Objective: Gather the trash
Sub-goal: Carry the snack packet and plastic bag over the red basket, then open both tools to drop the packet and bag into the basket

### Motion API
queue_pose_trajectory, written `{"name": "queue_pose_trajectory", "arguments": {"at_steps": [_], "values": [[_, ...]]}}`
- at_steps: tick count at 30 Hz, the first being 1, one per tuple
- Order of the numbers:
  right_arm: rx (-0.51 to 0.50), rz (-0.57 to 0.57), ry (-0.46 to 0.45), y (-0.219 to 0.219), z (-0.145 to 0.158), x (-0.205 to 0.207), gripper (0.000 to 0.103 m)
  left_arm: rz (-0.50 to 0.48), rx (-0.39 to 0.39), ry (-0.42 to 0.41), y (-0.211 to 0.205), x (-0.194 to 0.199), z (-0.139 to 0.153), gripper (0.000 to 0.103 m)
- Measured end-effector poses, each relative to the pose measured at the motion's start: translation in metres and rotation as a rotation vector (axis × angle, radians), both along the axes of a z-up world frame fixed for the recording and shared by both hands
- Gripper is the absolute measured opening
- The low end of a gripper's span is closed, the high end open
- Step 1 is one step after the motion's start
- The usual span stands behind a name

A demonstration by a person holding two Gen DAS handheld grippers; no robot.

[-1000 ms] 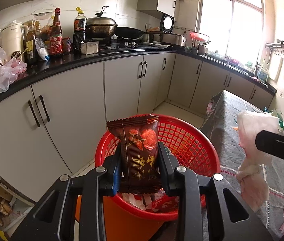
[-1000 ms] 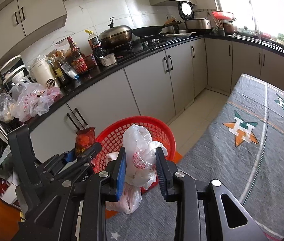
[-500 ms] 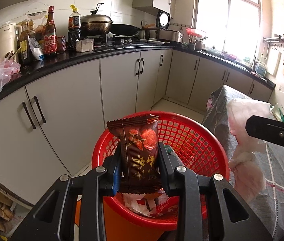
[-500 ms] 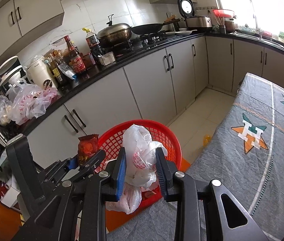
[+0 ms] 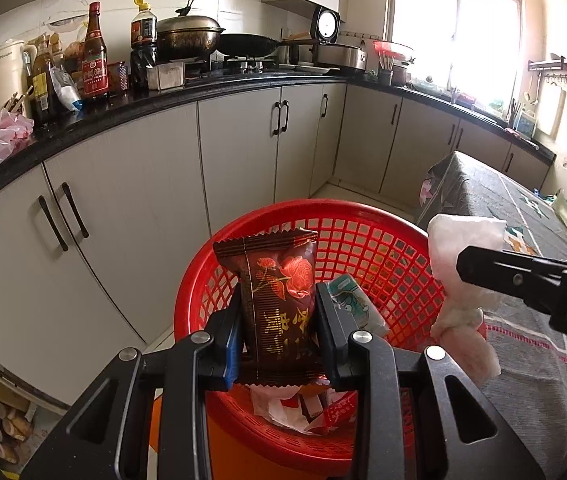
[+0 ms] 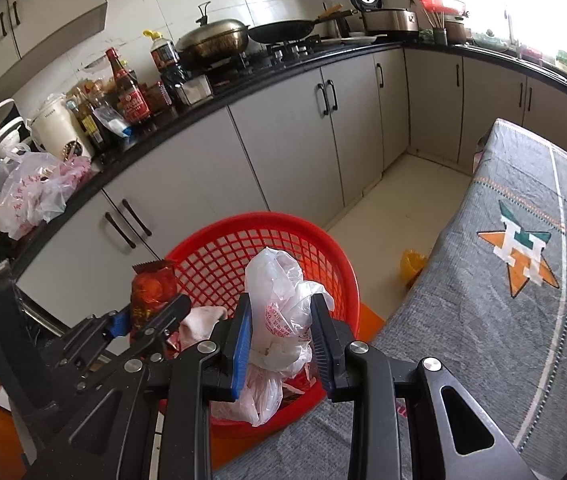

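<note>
My left gripper (image 5: 277, 320) is shut on a dark brown snack wrapper (image 5: 279, 292) with a red rose, held upright over the red mesh trash basket (image 5: 383, 248). The basket holds a teal-white packet (image 5: 353, 306) and crumpled wrappers. My right gripper (image 6: 281, 326) is shut on a crumpled white plastic bag (image 6: 283, 304), held over the basket (image 6: 243, 256) near its table-side rim. In the left wrist view the bag (image 5: 459, 280) hangs at the basket's right rim. The right wrist view shows the left gripper with the wrapper (image 6: 151, 292) at the basket's left side.
Grey cabinets (image 5: 239, 152) and a cluttered black counter (image 5: 163, 92) run behind the basket. A table with a grey patterned cloth (image 6: 523, 280) is on the right. A small yellow object (image 6: 413, 266) lies on the floor by the table. Plastic bags (image 6: 31, 192) sit on the counter.
Both grippers have moved further over the basket, which now looks larger and more central. Both still hold their items.
</note>
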State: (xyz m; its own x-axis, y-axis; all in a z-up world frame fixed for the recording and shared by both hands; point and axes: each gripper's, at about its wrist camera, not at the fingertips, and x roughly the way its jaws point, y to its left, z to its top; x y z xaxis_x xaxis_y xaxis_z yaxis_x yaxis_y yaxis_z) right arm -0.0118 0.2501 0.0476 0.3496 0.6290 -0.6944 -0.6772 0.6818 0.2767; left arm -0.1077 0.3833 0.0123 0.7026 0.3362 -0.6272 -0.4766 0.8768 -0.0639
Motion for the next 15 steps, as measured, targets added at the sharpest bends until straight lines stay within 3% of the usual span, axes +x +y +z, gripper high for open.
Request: {"name": "queue_pose_trajectory", "arguments": {"at_steps": [15], "values": [[-0.018, -0.005, 0.019, 0.0047, -0.0115, 0.0064, 0.031, -0.004, -0.004, 0.02, 0.0011, 0.0083, -0.0093, 0.031]]}}
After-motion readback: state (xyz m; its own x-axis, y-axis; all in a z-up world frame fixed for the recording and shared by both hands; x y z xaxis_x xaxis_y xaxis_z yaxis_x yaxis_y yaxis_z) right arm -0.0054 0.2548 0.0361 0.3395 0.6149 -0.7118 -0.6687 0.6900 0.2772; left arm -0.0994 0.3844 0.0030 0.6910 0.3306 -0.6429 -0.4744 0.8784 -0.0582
